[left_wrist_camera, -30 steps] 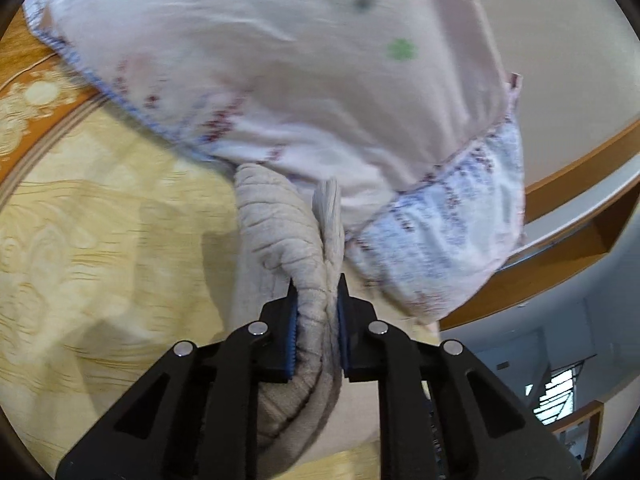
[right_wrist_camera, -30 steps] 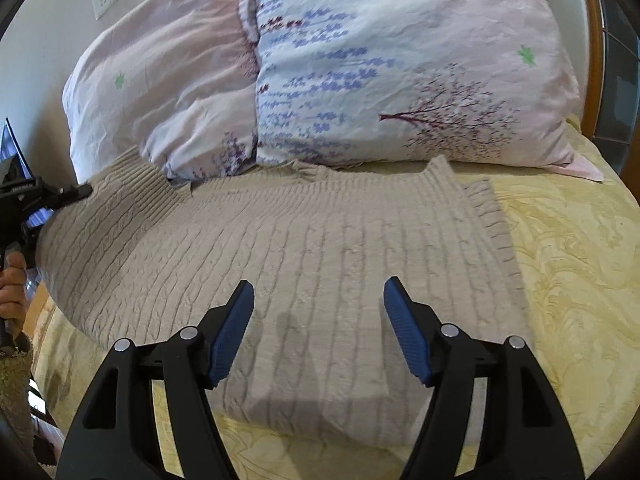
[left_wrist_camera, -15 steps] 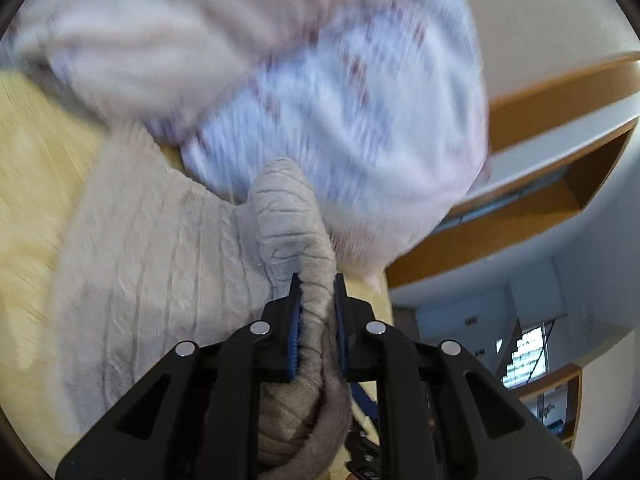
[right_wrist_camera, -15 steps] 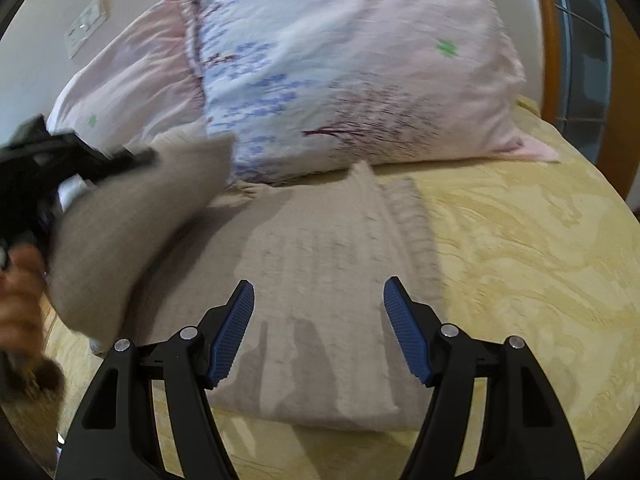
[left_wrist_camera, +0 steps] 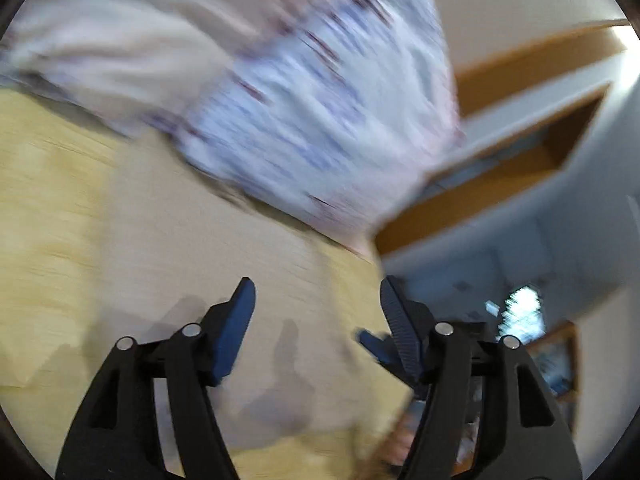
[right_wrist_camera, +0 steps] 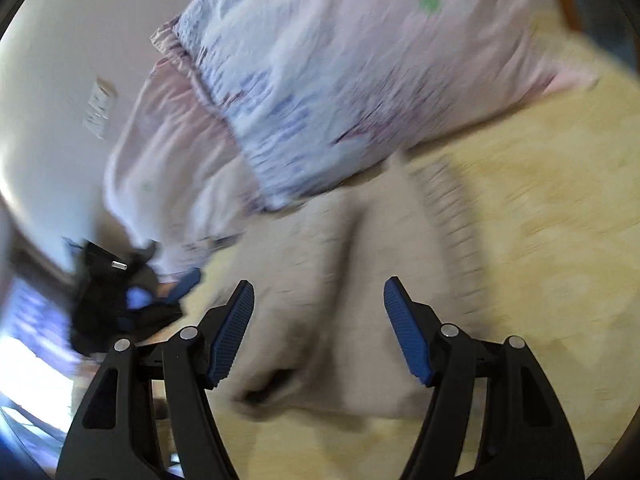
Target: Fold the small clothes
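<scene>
Sweater sleeve is released: left gripper (left_wrist_camera: 316,320), clamped on knit a second ago, is now spread wide and empty. Beige sweater (right_wrist_camera: 360,300) is laid folded over itself on the yellow bedspread (right_wrist_camera: 540,260), just in front of the floral pillow (right_wrist_camera: 340,80). Right gripper (right_wrist_camera: 319,328) is held wide open above the sweater, nothing gripped. One side fold is judged done; the fold probably needs smoothing, though heavy blur limits certainty. No brand, label or readable writing is seen.
</scene>
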`<state>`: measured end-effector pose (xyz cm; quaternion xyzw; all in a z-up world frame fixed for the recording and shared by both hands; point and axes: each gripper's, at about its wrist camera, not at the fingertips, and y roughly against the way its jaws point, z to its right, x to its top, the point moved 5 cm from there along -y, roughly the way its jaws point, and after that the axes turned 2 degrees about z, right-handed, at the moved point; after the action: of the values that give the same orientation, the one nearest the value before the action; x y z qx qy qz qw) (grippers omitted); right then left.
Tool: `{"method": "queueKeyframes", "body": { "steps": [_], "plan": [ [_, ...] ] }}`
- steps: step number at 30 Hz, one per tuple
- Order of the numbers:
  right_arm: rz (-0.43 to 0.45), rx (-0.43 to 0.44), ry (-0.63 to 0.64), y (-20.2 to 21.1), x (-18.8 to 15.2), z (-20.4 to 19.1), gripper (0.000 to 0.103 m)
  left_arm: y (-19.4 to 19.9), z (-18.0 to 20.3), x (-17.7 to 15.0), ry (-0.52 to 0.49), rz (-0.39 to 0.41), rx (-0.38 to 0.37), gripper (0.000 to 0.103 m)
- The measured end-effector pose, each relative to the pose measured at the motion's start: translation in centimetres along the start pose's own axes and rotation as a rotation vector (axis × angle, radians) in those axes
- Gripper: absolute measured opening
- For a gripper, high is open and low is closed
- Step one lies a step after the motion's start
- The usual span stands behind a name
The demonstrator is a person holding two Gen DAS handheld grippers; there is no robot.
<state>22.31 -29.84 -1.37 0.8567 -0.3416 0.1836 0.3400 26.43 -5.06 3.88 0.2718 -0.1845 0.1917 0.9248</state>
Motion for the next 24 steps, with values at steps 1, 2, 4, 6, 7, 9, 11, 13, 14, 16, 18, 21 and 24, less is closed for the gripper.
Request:
{"method": "queueKeyframes", "body": {
  "steps": [1, 2, 4, 6, 7, 9, 11, 13, 14, 16, 18, 21, 24],
  "plan": [
    [-0.025, 0.022, -0.022, -0.7, 0.0, -0.2, 0.069, 0.5, -1.0, 0.3, 0.007, 0.013, 0.042, 0.066],
    [-0.056, 0.035, -0.045, -1.5, -0.1, -0.3, 0.069, 1.1, -2.4, 0.5, 0.02, 0.028, 0.101, 0.066],
    [-0.106, 0.03, -0.072, -3.1, -0.2, -0.3, 0.069, 1.5, -4.6, 0.5, 0.047, 0.026, 0.167, 0.066],
    [-0.15, 0.009, -0.092, -4.7, -0.5, -0.2, 0.069, 1.9, -6.3, 0.2, 0.068, 0.006, 0.189, 0.066],
    [-0.171, 0.014, -0.101, -5.1, -0.6, -0.1, 0.067, 1.6, -6.7, -0.1, 0.073, -0.008, 0.196, 0.066],
    [-0.217, 0.021, -0.113, -6.3, -1.1, -0.3, 0.061, 1.1, -7.3, -0.6, 0.073, -0.033, 0.199, 0.066],
    [-0.226, 0.016, -0.101, -7.0, -1.2, -0.6, 0.057, 0.6, -7.5, -1.4, 0.069, -0.058, 0.195, 0.066],
    [-0.207, 0.031, -0.111, -7.2, -0.8, -0.6, 0.047, -0.1, -7.8, -2.0, 0.072, -0.089, 0.19, 0.066],
    [-0.196, 0.043, -0.132, -7.5, -0.5, -0.4, 0.045, -0.5, -7.7, -2.2, 0.076, -0.1, 0.183, 0.066],
    [-0.177, 0.05, -0.165, -8.1, 0.1, 0.2, 0.036, -0.9, -8.0, -2.8, 0.09, -0.112, 0.169, 0.066],
    [-0.144, 0.045, -0.174, -8.8, 0.8, 0.7, 0.027, -0.9, -8.0, -3.1, 0.094, -0.116, 0.161, 0.066],
    [-0.091, 0.001, -0.089, -8.8, 1.3, 0.1, 0.017, -0.9, -7.9, -3.2, 0.092, -0.12, 0.163, 0.067],
    [0.019, -0.123, 0.235, -7.2, 1.3, -4.4, 0.016, -0.7, -7.7, -3.2, 0.084, -0.123, 0.166, 0.07]
  ]
}}
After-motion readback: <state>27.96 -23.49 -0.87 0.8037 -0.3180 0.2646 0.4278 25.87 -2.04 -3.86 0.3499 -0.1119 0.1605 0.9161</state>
